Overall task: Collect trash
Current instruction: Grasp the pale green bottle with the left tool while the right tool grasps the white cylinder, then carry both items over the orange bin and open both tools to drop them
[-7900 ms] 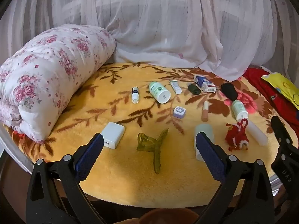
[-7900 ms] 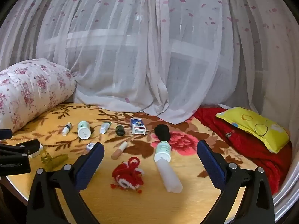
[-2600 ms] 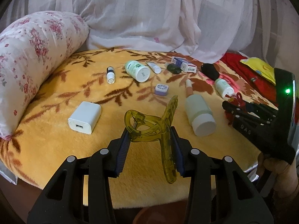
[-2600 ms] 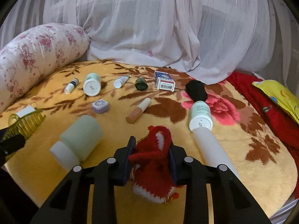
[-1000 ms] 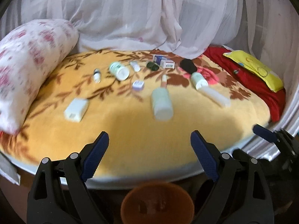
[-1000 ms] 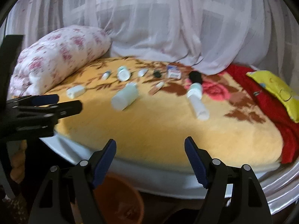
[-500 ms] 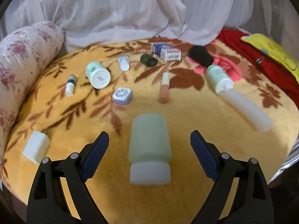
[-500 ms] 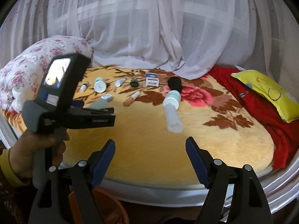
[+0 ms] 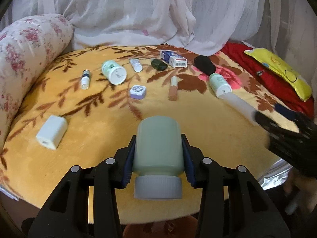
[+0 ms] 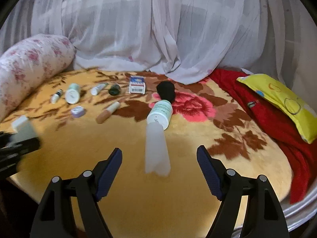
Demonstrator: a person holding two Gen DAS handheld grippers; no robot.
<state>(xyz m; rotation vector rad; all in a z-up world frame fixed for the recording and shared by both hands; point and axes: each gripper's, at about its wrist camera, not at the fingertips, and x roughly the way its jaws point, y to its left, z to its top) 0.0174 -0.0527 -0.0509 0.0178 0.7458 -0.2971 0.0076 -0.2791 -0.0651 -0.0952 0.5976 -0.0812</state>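
Pale green plastic bottle with a white ribbed cap (image 9: 157, 150) is seen lying on the yellow floral plush blanket (image 9: 95, 158) of the bed, clamped between the blue pads of the left hand-held gripper (image 9: 158, 158), whose jaws have just been closing onto it. The right hand-held gripper (image 10: 159, 171) is held wide open and empty, near the frosted translucent tube (image 10: 156, 148). A white rectangular charger block (image 9: 52, 131) lies well to the left; a blurred orange-brown rim below the bed edge is possibly a bin.
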